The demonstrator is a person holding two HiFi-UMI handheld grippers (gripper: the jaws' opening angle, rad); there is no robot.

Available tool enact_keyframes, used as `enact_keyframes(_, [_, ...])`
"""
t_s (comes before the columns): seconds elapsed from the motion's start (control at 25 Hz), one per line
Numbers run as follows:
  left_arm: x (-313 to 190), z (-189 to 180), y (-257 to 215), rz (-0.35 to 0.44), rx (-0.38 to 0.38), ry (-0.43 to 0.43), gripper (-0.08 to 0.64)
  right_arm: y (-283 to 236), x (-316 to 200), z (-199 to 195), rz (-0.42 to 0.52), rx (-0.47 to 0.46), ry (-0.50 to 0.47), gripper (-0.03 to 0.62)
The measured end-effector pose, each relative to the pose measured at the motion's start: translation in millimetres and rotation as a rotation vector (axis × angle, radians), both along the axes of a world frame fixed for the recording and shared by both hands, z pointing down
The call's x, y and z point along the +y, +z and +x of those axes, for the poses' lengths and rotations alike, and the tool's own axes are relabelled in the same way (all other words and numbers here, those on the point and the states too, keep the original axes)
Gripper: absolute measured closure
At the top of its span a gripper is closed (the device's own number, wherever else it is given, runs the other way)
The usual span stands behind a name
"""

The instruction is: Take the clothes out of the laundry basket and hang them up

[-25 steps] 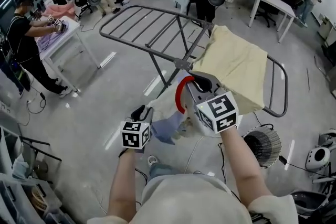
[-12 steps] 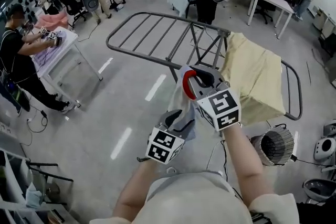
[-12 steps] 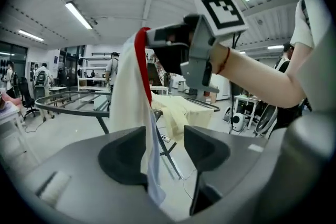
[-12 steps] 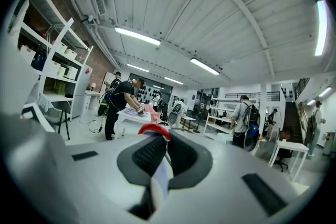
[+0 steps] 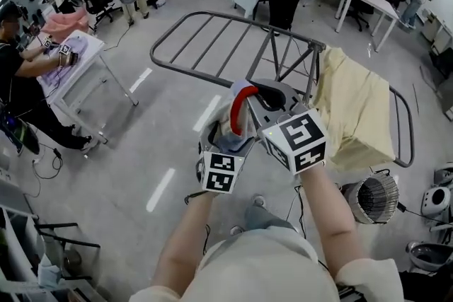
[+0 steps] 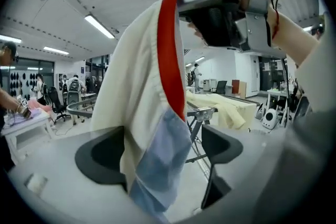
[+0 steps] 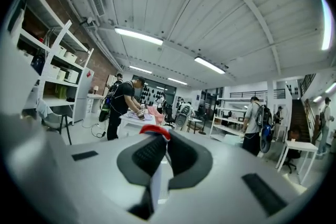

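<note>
Left gripper view: left tool has just been opening, jaws now wide around the loose-hanging garment, whose red trim the right tool pinches just before the rack, likely freeing it for draping.

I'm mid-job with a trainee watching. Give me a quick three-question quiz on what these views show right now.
1. True or false: the right gripper is clamped on the red-trimmed garment.
2. What already hangs on the drying rack? A) a yellow cloth B) a black jacket C) nothing
3. Which gripper has its jaws apart?
Key: 1 true. 2 A. 3 the left gripper; its jaws have just been opening, and the garment hangs loose between them.
</note>
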State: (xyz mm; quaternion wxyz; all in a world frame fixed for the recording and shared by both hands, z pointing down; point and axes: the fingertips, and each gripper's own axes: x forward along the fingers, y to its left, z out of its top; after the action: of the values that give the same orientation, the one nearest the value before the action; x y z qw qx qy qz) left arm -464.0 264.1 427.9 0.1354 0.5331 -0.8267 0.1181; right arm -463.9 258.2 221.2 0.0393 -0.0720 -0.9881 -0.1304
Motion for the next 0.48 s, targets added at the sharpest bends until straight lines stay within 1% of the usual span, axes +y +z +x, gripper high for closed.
enact_keyframes(0.08, [3.3, -18.1, -8.0, -0.006, -0.028, -0.002, 0.118, -7.7, -7.7, -17.4, 0.028, -0.014, 0.011, 0.586])
enact_keyframes(0.12, [8.6, -27.5, -14.9, 0.004, -0.034, -0.006, 0.143, -10.7, -14.8, -25.3, 0.037, -0.019, 0.023, 0.586])
enact_keyframes(0.2, [23.3, -48.4, -28.0, 0.040, -0.020, -0.020, 0.317, -16.3, -31.8, -39.3, 0.038, -0.031, 0.049, 0.586])
enact_keyframes(0.24, [29.3, -60.2, -33.9, 0.058, -0.006, -0.022, 0.372, -19.6, -40.5, -46.4, 0.035, -0.038, 0.060, 0.586])
enact_keyframes(0.32, [34.2, -83.3, -47.0, 0.087, 0.018, -0.001, 0.450, -26.3, -57.2, -63.6, 0.037, -0.052, 0.082, 0.586])
enact_keyframes(0.4, [29.9, -103.0, -63.0, 0.095, 0.032, 0.053, 0.462, -33.7, -75.9, -84.2, 0.052, -0.065, 0.110, 0.586])
enact_keyframes(0.48, [21.7, -119.7, -80.2, 0.095, 0.020, 0.106, 0.476, -42.5, -96.6, -103.6, 0.069, -0.071, 0.138, 0.586])
